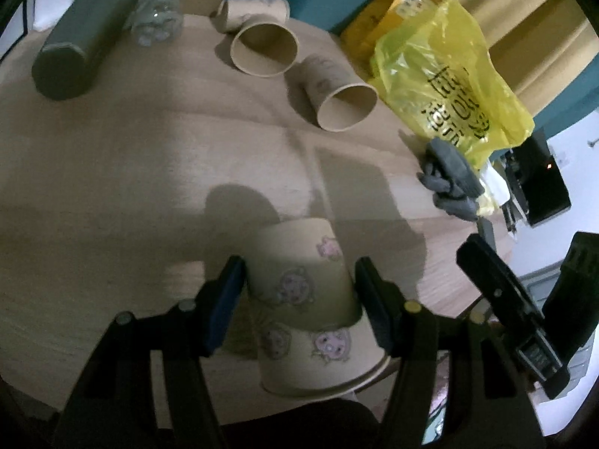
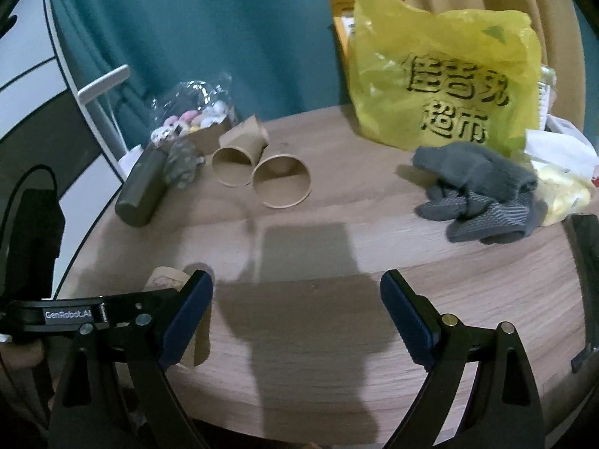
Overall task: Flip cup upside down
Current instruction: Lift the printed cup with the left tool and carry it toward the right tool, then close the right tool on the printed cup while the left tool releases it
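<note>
Two nested paper cups with pink cartoon prints (image 1: 303, 292) stand upside down on the round wooden table (image 1: 131, 172), rims near the front edge. My left gripper (image 1: 299, 288) has its pads on both sides of the upper cup, touching its wall. The cup's base peeks out behind my right gripper's left finger in the right wrist view (image 2: 166, 276). My right gripper (image 2: 295, 299) is open and empty above the table; it also shows at the right of the left wrist view (image 1: 524, 265).
Two plain brown cups (image 1: 264, 48) (image 1: 342, 93) lie on their sides at the back, a third behind them. A dark green cylinder (image 1: 82, 33), a crumpled plastic bottle (image 1: 157, 11), a yellow plastic bag (image 1: 445, 78), grey gloves (image 1: 449, 176) and a box of small items (image 2: 202, 123) ring the table.
</note>
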A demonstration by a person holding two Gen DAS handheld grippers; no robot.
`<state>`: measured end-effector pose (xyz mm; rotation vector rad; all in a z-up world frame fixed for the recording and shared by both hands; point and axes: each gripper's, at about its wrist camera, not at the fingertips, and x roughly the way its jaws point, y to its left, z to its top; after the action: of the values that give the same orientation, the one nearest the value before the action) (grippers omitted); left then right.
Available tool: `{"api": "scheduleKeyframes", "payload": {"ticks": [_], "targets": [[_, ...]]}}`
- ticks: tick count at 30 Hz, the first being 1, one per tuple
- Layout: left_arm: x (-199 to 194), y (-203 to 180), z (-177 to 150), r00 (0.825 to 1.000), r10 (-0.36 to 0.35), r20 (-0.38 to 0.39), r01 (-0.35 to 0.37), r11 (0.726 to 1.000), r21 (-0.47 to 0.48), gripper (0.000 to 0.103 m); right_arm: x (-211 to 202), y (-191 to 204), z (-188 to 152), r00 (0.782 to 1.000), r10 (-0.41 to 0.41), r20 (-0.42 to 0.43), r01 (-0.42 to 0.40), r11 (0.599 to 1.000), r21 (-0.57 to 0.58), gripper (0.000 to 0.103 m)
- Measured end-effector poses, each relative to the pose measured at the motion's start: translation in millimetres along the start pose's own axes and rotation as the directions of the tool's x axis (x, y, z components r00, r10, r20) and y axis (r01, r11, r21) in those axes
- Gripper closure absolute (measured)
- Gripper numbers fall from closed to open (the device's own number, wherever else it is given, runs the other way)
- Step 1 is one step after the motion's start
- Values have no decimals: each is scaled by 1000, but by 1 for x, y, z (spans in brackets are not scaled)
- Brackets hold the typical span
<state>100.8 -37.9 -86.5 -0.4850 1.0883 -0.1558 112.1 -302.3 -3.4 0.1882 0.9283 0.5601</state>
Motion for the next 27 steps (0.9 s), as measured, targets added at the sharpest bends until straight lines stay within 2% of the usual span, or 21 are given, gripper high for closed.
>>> {"api": "scheduleKeyframes", "payload": {"ticks": [16,19,22,27], "targets": [[6,14,3,999,-13,-33,13,1000,-18,38,16,18,4,999,-29,-43,28,999,-28,10],[7,15,2,999,-12,-34,11,1000,-29,34,17,18,4,999,-29,-44,28,999,-30,10],[6,15,2,999,-20,-27,19,999,-30,23,17,19,4,999,-27,-45,26,999,-33,10],[-4,15,3,1000,-24,-2,24,999,-21,23,18,22,6,998,-35,-48,33,998,-45,10]]}}
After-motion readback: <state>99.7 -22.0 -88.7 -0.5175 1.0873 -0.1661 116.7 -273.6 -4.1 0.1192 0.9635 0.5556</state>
